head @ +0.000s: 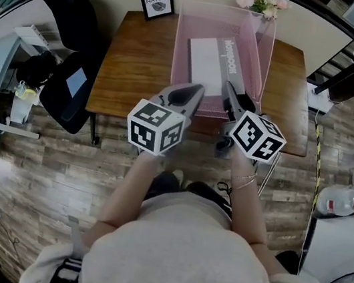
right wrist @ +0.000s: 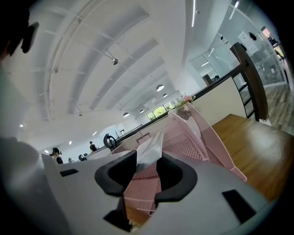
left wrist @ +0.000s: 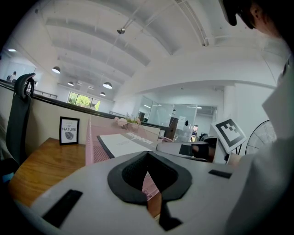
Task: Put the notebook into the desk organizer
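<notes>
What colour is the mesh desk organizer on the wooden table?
The mesh desk organizer is pale pink; the head view shows it best.

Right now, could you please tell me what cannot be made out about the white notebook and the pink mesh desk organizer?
Head view: the left gripper and right gripper hide the near wall of the pink mesh desk organizer.
Head view: the right gripper covers a near corner of the white notebook; contact unclear.
Head view: the notebook's cover print is too small to read.
Right gripper view: the notebook shows edge-on only.
</notes>
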`<state>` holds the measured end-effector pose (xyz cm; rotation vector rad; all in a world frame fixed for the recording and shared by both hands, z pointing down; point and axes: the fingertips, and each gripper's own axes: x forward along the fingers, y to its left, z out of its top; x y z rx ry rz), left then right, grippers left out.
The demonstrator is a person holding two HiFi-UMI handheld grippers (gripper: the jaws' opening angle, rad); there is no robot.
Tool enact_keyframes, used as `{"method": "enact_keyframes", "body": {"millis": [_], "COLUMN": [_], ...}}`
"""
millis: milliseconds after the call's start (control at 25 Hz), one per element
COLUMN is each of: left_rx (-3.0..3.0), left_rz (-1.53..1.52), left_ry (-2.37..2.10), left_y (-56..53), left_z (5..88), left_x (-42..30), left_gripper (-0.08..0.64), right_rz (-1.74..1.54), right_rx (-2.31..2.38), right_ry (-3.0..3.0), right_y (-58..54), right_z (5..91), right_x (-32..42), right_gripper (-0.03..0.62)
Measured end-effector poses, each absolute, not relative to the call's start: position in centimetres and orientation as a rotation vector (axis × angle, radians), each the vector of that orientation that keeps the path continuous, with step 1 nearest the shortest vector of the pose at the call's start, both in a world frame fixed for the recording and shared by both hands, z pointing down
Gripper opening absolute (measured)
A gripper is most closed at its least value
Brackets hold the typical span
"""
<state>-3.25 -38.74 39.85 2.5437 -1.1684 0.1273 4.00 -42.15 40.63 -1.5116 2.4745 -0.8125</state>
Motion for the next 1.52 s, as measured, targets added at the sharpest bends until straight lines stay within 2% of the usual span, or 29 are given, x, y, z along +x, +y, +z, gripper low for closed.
{"method": "enact_keyframes", "body": {"millis": [320,360,400,440,640,840,1000,1520], "left_rx": [2.545,2.545,2.545,2.545,2.543,2.538,2.522,2.509], "left_rz": [0.126,0.128,0.131,0.133,0.134,0.143,0.172,0.194], "left_ry": [-1.162,-1.16,-1.158,-1.156,-1.154,-1.148,-1.153,-1.173], "left_y": [-38.6,-38.6,-38.6,-38.6,-38.3,-38.2,-38.3,-38.8], "left_z": [39.9,40.0,40.0,40.0,40.1,40.4,41.0,41.4], "left_x": [-3.1,-3.1,-3.1,-3.0,-2.9,-2.7,-2.7,-3.2], "left_gripper": [0.014,0.014,0.014,0.014,0.014,0.014,0.014,0.014], "right_rz": [-0.712,-0.696,-0.678,-0.66,-0.608,-0.512,-0.454,-0.273], "right_rx": [-1.598,-1.603,-1.607,-1.612,-1.639,-1.668,-1.669,-1.65], "right_ry": [2.54,2.554,2.571,2.589,2.64,2.737,2.832,3.03], "right_y": [-41.9,-41.9,-41.9,-41.9,-41.7,-41.4,-41.2,-41.3], "right_z": [40.8,40.8,40.8,40.7,40.9,41.1,41.5,41.6], "right_x": [4.2,4.1,4.0,3.9,3.8,3.3,2.9,2.4], "right_gripper": [0.163,0.176,0.241,0.278,0.298,0.345,0.37,0.375]}}
